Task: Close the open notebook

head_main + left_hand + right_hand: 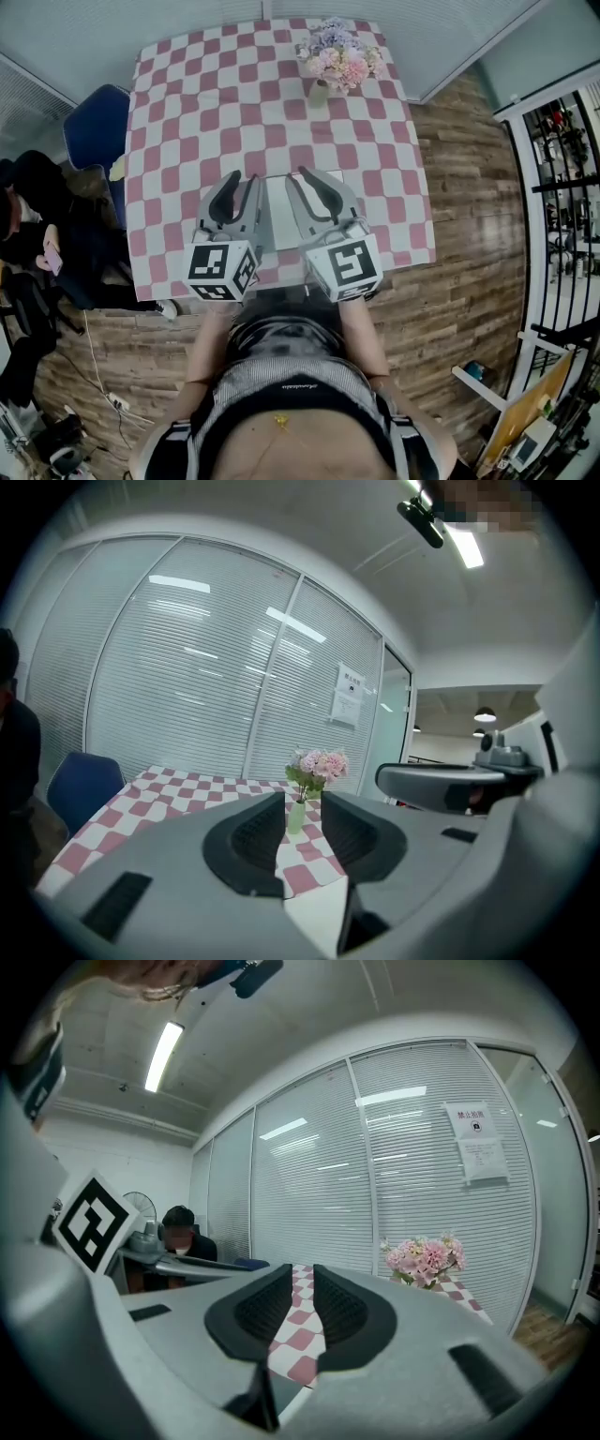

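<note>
Head view looks steeply down on a worktop (187,112) under a pink-and-white chequered cloth, with a vase of flowers (337,61) standing at its far edge. The notebook (281,211) lies open and flat on the near half of the worktop, on the person's side of the vase and well apart from it. Only a white strip of page shows between the two tools, so its spine and outer edges cannot be made out.

The left hand-held gripper (246,178) hovers over the part of the notebook left of the vase's line, and the right hand-held gripper (302,176) is close beside it, more nearly in line with the vase. Both point towards the vase and sit nearly level. Left gripper view shows the jaws standing well apart, with only the cloth, the distant vase and a pale slice of page in the gap; nothing is gripped. Right gripper view shows a narrower gap, but the pads are clearly separate with chequered cloth between them, so that tool is empty too.

I judge this to be the approach: the notebook is still open and no page or cover is touched yet. The next move calls for lowering one tool to an outer edge of the open book, getting a jaw under or onto the cover there, and swinging that half over onto the other, with the second tool free to steady the book
</note>
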`<state>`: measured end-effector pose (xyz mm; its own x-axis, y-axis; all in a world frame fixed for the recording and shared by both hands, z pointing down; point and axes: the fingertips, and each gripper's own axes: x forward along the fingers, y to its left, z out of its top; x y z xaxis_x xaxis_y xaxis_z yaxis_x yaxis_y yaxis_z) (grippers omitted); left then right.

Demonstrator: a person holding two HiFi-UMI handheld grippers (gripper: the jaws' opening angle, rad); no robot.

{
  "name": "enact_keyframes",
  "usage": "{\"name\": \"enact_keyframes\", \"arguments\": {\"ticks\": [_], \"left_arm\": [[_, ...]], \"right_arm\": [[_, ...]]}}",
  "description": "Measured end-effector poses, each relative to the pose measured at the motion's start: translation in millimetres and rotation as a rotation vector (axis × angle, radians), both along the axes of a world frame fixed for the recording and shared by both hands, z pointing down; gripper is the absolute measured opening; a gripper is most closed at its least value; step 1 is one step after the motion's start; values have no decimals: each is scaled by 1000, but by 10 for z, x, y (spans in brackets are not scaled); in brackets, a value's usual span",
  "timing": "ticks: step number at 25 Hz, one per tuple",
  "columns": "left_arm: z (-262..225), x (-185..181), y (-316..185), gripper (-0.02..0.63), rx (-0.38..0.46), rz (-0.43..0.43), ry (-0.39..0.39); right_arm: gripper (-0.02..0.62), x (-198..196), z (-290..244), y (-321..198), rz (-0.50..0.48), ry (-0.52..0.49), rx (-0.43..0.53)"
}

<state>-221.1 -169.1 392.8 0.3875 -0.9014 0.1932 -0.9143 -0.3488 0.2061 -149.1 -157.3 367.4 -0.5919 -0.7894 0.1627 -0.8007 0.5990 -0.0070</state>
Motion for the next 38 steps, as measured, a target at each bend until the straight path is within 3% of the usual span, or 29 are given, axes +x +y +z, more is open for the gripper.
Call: {"name": "enact_keyframes", "arguments": {"ticks": [15,38], "left_arm": [[663,-226,-46,106,-129,-24,-21],[2058,-384,150,106,-464,-19,-49]], "right_arm": [[69,-100,305,-49,6,33,-56],[69,-109,671,-76,13,69,-142]]}}
